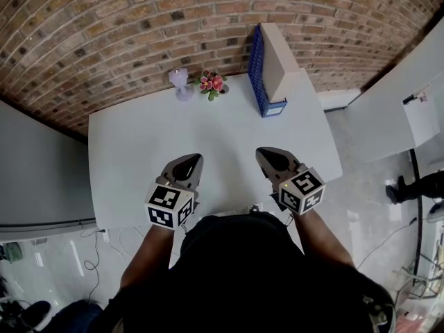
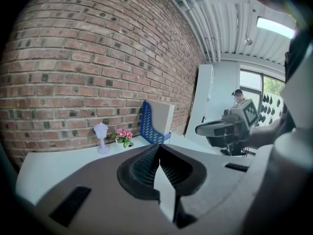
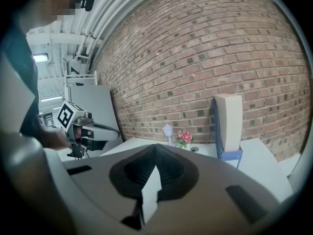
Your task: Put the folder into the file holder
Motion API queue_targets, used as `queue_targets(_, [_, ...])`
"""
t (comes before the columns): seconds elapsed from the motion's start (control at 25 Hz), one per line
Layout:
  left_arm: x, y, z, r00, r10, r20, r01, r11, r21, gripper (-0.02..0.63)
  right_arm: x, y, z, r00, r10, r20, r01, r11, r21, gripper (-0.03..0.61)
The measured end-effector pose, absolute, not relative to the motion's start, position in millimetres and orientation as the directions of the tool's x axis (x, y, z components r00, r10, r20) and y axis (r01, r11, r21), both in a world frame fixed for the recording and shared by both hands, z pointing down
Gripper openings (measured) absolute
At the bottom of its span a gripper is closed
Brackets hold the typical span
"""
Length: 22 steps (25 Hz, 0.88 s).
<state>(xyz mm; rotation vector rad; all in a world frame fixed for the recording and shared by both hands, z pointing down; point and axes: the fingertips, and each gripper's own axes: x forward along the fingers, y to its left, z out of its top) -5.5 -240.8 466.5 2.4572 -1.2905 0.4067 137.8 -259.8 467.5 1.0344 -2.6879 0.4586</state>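
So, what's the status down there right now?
Left gripper shut, empty; right gripper shut, empty. Folder upright in the file holder, far side of table. Nothing in the way.

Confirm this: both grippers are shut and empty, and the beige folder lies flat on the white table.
One point is wrong: the beige folder does not lie flat; it stands upright in the blue perforated file holder on the white table, as the head view shows. The left gripper and right gripper are shut and empty.

One folder, one file holder, two grippers
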Motion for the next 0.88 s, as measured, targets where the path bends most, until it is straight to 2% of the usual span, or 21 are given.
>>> queue_targets(0.88, [-3.2,-243.8,468.1,0.551,-0.732,0.401,-0.828,-0.537,0.159,0.005,134.2,-263.6,470.1,-0.73,-0.599,0.329,-0.675,0.708,-0.208,0.003])
